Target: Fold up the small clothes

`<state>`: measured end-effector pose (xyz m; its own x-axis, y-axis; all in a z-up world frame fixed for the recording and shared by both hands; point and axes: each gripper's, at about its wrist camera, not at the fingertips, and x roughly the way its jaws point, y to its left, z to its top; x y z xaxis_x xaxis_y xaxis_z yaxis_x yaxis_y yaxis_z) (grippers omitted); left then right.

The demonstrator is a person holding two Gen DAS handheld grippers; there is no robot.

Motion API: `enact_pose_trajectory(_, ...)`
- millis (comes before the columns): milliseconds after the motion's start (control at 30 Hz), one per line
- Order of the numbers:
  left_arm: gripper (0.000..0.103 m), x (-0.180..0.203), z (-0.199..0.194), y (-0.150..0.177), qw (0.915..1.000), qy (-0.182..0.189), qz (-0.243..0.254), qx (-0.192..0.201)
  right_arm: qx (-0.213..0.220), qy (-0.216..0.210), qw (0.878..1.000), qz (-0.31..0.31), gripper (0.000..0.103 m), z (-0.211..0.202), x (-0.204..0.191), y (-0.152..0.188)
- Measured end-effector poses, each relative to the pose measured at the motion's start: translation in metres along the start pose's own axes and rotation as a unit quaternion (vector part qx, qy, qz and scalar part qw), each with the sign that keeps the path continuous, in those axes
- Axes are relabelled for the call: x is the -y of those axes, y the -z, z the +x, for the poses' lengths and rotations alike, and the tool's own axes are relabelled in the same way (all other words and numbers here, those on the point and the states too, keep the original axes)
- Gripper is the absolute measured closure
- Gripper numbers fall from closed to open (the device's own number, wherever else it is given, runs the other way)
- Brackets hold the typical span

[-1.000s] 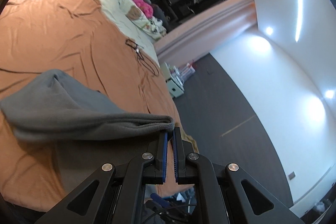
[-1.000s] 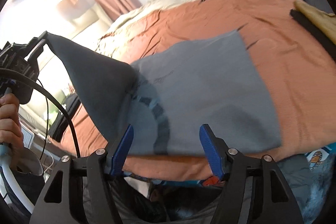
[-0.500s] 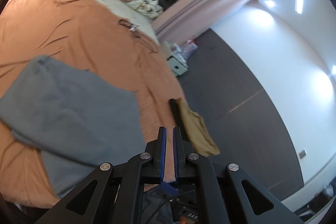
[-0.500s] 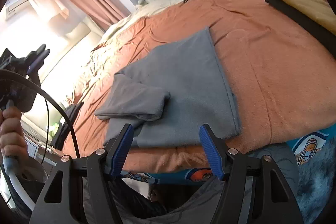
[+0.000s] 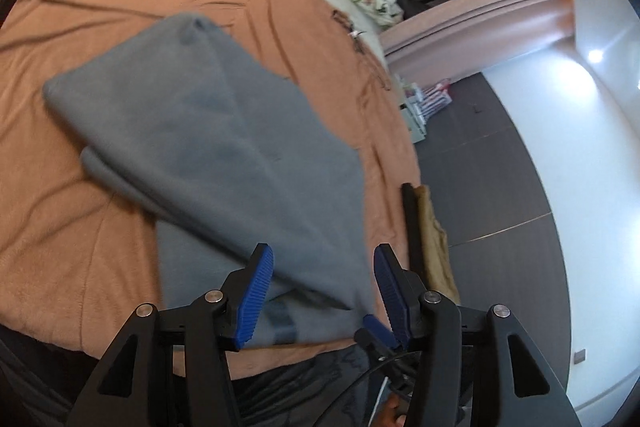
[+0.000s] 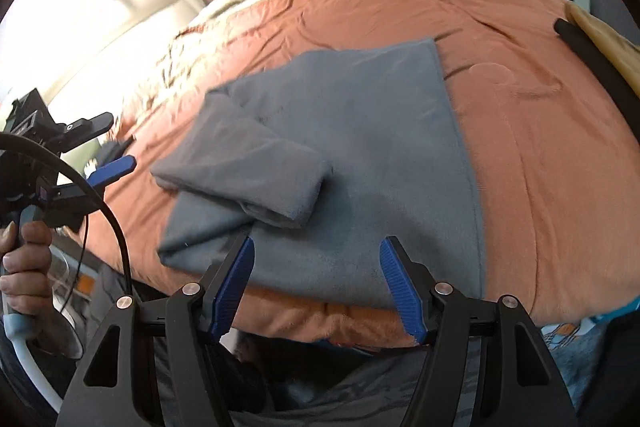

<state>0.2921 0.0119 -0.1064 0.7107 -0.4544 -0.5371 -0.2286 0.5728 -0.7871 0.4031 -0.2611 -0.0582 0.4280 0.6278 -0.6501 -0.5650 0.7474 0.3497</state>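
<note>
Lying: one grey garment [image 6: 360, 155] on bed [image 6: 540, 187] | left claw [image 5: 323, 285] just opening, empty | right claw [image 6: 316, 283] apart, empty

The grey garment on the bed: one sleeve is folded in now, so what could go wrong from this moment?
1. The folded sleeve lies loose and bulging on the grey garment; it may slide open when the next part is lifted.
2. The garment's near hem reaches the edge of the orange blanket; a pull toward the person may drag it off.
3. The left gripper, whose jaws have just been opening, stands open over the cloth and may snag it.
</note>
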Motion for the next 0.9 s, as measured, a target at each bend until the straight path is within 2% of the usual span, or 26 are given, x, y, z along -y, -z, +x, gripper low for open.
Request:
enact_pose_trajectory(167, 0.049, -0.019, 0.004, 0.010, 0.9996, -0.026, -0.007, -0.010, -0.025, 0.038, 0.997, -0.061, 0.039, 0.011, -0.017, -0.014)
enact_pose_trajectory(333, 0.049, -0.035, 0.001, 0.021, 0.9982, -0.055, -0.013, -0.021, -0.045, 0.090, 0.986, -0.134, 0.039, 0.024, -0.042, -0.024)
enact_pose_trajectory(600, 0.049, -0.055, -0.002, 0.037, 0.9958, -0.077, -0.034, -0.036, -0.067, 0.157, 0.956, -0.239, 0.039, 0.053, -0.081, -0.031)
enact_pose_trajectory(767, 0.049, -0.067, -0.009, 0.045, 0.9951, -0.074, -0.052, -0.038, -0.052, 0.193, 0.931, -0.307, 0.039, 0.064, -0.108, -0.031)
enact_pose_trajectory(900, 0.049, -0.073, -0.020, 0.043, 0.9953, -0.069, -0.061, -0.027, -0.029, 0.206, 0.920, -0.331, 0.039, 0.066, -0.119, -0.034)
